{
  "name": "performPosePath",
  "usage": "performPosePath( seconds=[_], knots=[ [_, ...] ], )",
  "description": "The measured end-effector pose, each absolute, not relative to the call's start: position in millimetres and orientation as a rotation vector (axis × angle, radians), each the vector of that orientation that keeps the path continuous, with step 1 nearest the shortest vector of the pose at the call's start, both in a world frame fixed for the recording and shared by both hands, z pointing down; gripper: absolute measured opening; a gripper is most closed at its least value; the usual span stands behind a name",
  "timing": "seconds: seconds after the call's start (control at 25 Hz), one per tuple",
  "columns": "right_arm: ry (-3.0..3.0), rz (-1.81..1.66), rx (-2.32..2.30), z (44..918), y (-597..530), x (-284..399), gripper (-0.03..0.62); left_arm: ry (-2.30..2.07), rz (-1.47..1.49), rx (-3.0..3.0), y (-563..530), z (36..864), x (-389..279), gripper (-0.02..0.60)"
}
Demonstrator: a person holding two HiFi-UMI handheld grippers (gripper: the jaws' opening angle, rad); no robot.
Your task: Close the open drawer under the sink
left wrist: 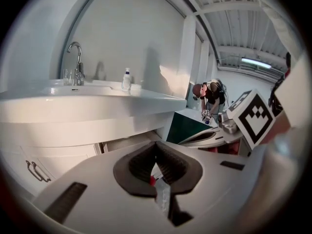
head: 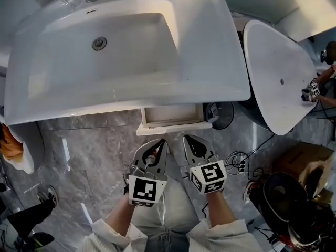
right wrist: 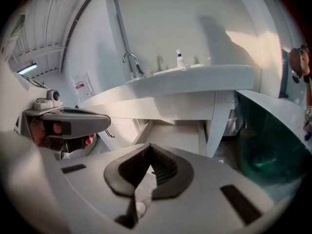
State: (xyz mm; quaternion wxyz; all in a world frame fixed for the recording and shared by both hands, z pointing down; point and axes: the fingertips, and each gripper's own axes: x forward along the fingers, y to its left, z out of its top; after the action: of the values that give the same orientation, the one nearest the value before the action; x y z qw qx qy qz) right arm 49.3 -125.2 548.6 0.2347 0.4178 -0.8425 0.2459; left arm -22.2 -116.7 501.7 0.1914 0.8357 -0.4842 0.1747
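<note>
Both jaw pairs are seen pressed together, empty; left gripper (head: 163, 141) and right gripper (head: 185, 138) are held close before the open drawer (head: 173, 122).

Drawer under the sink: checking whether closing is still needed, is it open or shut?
Open. In the head view the drawer juts out past the sink rim, its inside visible from above.

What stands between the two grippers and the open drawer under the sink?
Nothing visible does. The left gripper and right gripper, both shut and empty, point at the front of the drawer from close by, with no object in the gap.
</note>
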Motion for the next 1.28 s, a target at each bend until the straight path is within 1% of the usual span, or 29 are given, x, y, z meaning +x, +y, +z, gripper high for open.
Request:
performPosePath(
  seconds=[0.36,0.56,0.76,0.96,1.28],
  knots=[
    [-2.284,0.715,1.130,591,-129,55,0.009,-1.340,0.532,2.307,-117,554,-19,0.015],
    [-2.264,0.761,1.135,616,-128,58,0.009,-1.317,0.626,2.286,-110,596,-16,0.017],
    [-2.256,0.789,1.147,631,-125,61,0.009,-1.349,0.646,2.209,-105,619,-21,0.015],
    [-2.237,0.814,1.174,640,-131,63,0.009,-1.431,0.627,2.157,-117,624,-31,0.017],
    [-2.245,0.796,1.214,638,-134,63,0.009,-1.426,0.636,2.180,-114,624,-28,0.015]
  ],
)
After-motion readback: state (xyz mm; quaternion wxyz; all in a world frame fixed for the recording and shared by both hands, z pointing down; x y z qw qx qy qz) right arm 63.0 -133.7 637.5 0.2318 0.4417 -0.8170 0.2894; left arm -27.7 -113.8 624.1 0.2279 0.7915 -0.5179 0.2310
